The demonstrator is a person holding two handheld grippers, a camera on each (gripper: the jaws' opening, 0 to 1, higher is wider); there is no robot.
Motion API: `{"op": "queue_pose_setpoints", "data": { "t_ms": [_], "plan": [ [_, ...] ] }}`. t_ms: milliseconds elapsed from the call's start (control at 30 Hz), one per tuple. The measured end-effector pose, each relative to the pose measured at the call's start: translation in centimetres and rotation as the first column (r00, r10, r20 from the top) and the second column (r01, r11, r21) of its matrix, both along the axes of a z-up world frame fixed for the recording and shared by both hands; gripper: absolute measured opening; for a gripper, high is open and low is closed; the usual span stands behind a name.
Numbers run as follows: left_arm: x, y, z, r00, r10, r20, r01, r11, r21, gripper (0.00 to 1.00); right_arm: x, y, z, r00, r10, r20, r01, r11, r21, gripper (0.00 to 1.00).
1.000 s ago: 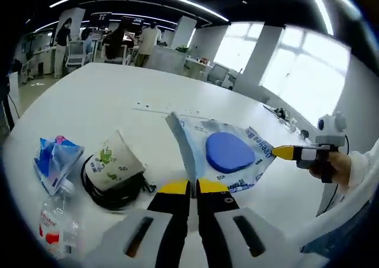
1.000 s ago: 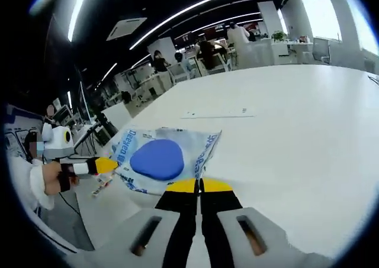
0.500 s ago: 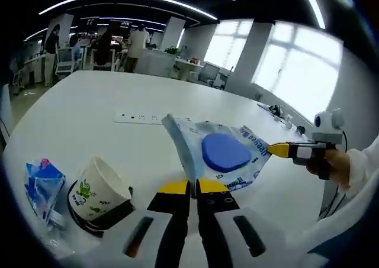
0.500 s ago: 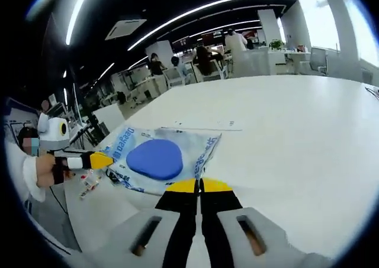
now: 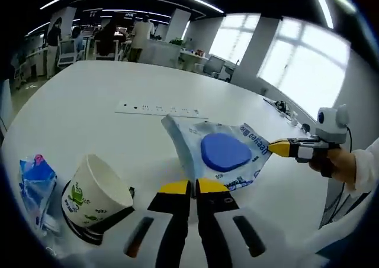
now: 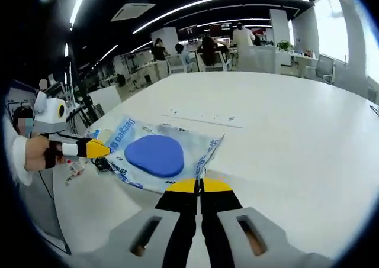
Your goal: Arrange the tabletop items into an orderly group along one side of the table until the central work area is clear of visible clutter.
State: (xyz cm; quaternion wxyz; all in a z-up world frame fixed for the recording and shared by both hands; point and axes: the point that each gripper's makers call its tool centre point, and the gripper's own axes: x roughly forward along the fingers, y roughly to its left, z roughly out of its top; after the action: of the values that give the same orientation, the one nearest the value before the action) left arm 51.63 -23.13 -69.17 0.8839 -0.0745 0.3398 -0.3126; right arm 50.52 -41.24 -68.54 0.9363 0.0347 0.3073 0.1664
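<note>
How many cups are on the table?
1. The cup lies tilted on a black ring beside the left gripper, left of the held bag. More could be hidden.

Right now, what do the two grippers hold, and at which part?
Both hold the clear plastic packet with the blue pad: the left gripper and the right gripper each pinch an opposite edge.

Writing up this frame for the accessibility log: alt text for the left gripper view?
The left gripper and the right gripper each pinch an edge of a clear packet holding a blue pad, above a white table. At lower left sit a tilted paper cup and a blue wrapper.
</note>
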Motion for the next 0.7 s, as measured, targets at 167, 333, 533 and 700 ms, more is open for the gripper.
{"op": "queue_pose_setpoints", "data": {
  "t_ms": [167, 333, 533, 700],
  "plan": [
    [0.4, -0.3, -1.5, 1.0, 0.0, -0.031, 0.001, 1.0, 0.014, 0.0, 0.2, -0.3, -1.5, 0.999, 0.021, -0.031, -0.023, 0.998, -0.061, 0.0],
    [0.9, -0.6, -2.9, 0.996, 0.015, -0.085, -0.014, 1.0, 0.013, 0.0, 0.4, -0.6, -3.0, 0.997, 0.012, -0.072, -0.018, 0.997, -0.08, 0.0],
    [0.8, -1.1, -4.5, 0.994, -0.004, -0.108, 0.009, 0.999, 0.047, 0.0, 0.3, -0.9, -4.8, 0.992, 0.038, -0.117, -0.052, 0.992, -0.118, 0.0],
    [0.8, -1.0, -5.0, 0.993, -0.008, -0.114, 0.016, 0.998, 0.069, 0.0, 0.0, -1.0, -6.0, 0.987, 0.052, -0.155, -0.071, 0.99, -0.123, 0.0]
  ]
}}
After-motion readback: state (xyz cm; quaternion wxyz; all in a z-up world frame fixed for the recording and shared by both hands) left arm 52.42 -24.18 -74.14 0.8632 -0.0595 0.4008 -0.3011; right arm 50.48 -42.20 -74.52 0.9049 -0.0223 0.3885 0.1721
